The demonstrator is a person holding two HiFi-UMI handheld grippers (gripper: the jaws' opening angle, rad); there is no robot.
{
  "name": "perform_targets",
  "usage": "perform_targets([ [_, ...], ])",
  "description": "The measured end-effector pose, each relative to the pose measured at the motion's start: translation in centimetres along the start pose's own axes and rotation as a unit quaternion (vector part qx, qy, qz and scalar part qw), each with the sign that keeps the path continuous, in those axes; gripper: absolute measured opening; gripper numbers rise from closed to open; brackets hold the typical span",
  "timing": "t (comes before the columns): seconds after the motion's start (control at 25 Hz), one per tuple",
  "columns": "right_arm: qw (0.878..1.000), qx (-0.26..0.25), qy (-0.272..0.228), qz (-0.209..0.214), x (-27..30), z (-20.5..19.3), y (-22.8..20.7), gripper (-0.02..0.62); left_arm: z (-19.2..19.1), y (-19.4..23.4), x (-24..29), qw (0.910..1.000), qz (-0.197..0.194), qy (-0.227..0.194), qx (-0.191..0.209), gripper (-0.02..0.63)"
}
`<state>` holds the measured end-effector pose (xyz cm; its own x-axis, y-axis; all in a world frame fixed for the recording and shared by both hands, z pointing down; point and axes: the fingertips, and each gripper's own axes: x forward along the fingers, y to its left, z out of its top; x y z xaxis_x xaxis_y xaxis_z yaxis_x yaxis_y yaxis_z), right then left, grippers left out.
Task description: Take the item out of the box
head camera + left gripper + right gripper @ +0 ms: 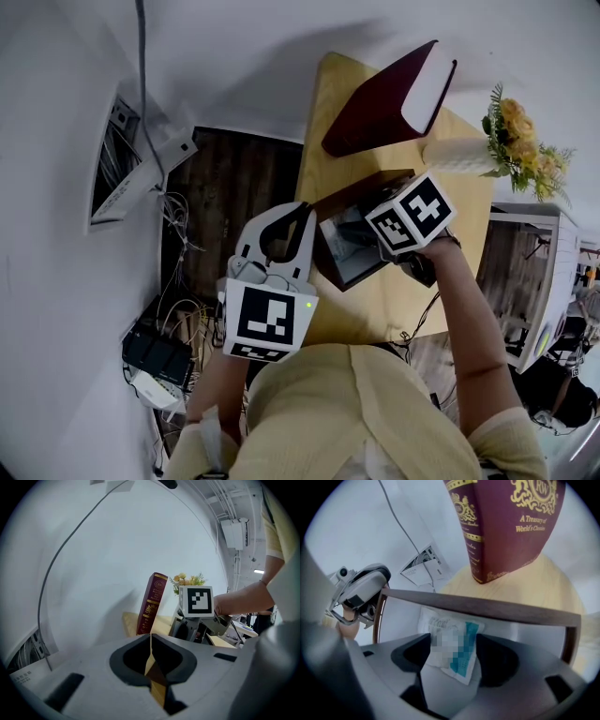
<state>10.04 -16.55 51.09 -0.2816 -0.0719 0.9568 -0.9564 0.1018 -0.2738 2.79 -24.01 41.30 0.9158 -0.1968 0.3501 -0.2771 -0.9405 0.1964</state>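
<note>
Right gripper (454, 657): jaws spread wide, pads clear of a white-and-teal packet (451, 641) that lies flat between them on the floor of the box (487, 607); nothing gripped. It points steeply down into the box, with the hand behind its marker cube (412, 214) and a bare forearm (471, 328) reaching in over the table (398, 300). Left gripper (151, 638): jaws closed tip to tip and empty, a sliver of table showing through the slit. It is held near level just outside the box's left wall; contact cannot be told. The packet shows in the right gripper view only; in the head view the cube and gripper cover much of the box's inside. The left gripper view gives the side-on scene: a red book (151, 603) upright on the table behind the box, flowers (187, 580) next to it. The head view alone shows both arms at once
</note>
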Motion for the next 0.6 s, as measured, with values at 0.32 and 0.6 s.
perform_targets([
  [0.32, 0.999, 0.008, -0.039, 0.019, -0.9, 0.7, 0.5, 0.293, -0.3, 0.2, -0.6, 0.9999, 0.01, 0.007, 0.006, 0.029],
  [0.6, 0.999, 0.019, -0.036, -0.036, -1.5, 0.4, -0.9, 0.291, 0.0, 0.0, -0.8, 0.9999, 0.012, 0.006, 0.008, 0.029],
])
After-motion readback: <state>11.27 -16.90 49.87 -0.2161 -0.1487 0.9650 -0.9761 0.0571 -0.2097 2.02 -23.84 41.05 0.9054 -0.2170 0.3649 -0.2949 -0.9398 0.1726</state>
